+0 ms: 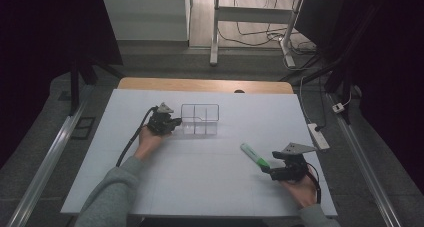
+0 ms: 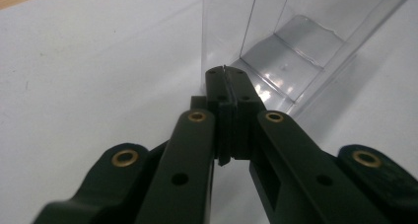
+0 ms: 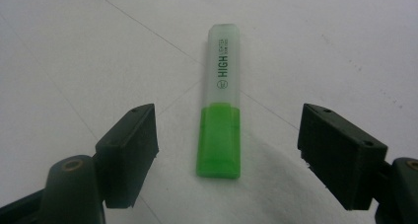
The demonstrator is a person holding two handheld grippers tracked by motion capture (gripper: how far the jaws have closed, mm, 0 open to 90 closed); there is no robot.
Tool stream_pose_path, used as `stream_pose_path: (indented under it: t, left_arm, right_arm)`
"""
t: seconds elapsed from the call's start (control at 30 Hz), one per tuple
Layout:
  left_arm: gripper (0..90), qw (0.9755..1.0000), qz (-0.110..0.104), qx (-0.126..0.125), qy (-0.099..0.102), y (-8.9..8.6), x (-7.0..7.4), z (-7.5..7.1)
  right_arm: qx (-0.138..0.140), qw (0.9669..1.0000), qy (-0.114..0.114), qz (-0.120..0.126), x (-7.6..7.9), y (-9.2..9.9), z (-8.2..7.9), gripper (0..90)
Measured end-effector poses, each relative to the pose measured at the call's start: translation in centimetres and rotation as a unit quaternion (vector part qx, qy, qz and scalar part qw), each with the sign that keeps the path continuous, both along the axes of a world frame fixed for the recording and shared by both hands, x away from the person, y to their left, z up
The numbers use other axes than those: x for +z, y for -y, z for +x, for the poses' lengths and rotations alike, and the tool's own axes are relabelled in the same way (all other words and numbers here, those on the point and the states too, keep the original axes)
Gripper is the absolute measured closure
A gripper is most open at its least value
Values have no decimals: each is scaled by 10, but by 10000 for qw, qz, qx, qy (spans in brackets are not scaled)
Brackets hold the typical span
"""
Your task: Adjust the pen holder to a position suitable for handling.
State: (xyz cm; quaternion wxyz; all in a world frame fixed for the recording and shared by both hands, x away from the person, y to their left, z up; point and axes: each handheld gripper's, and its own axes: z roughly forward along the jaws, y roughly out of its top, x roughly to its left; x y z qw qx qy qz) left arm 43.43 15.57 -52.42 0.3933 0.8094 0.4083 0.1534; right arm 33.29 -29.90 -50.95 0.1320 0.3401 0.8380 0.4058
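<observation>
White tabletop point(image 1: 200, 177): the clear organizer point(image 1: 200, 119) is pinched at its wall by the left gripper point(image 2: 225, 71); the highlighter point(image 3: 221, 130), near right, is best straddled squarely by the right gripper point(image 3: 226, 160), its jaws spread.

- A table point(image 1: 150, 82) with a wooden top, its far edge bare; a white board point(image 1: 200, 182) covers the rest
- On the board: a clear plastic organizer point(image 1: 200, 119) with compartments, standing left of centre; a green highlighter point(image 1: 254, 156) lying flat toward the right
</observation>
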Motion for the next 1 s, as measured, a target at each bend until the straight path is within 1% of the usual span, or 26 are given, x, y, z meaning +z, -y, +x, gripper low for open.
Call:
stream_pose_path:
  t: [0.23,0.5,0.63,0.73,0.87,0.97,1.0]
  left_arm:
    - [887,10000,-64,-8,-30,4,-1,4]
    - [887,9999,-48,-68,-70,8,-3,6]
    - [887,9999,-3,-112,-85,9,-3,6]
    - [886,10000,31,-81,-37,7,0,5]
    - [887,10000,-11,-47,14,0,5,1]
    - [888,10000,-28,-34,79,-6,9,-7]
    - [888,10000,3,-38,83,-9,10,-10]
  right_arm:
    - [-12,10000,-11,-15,0,0,0,227]
    - [-18,10000,-35,-4,-1,0,1,227]
    - [-23,10000,-31,0,-1,1,0,227]
    - [-8,10000,-28,-5,-1,0,0,227]
    - [-21,10000,-15,3,0,2,-2,227]
    - [-38,10000,-20,14,0,3,-2,227]
    - [-32,10000,-31,11,-1,3,-2,227]
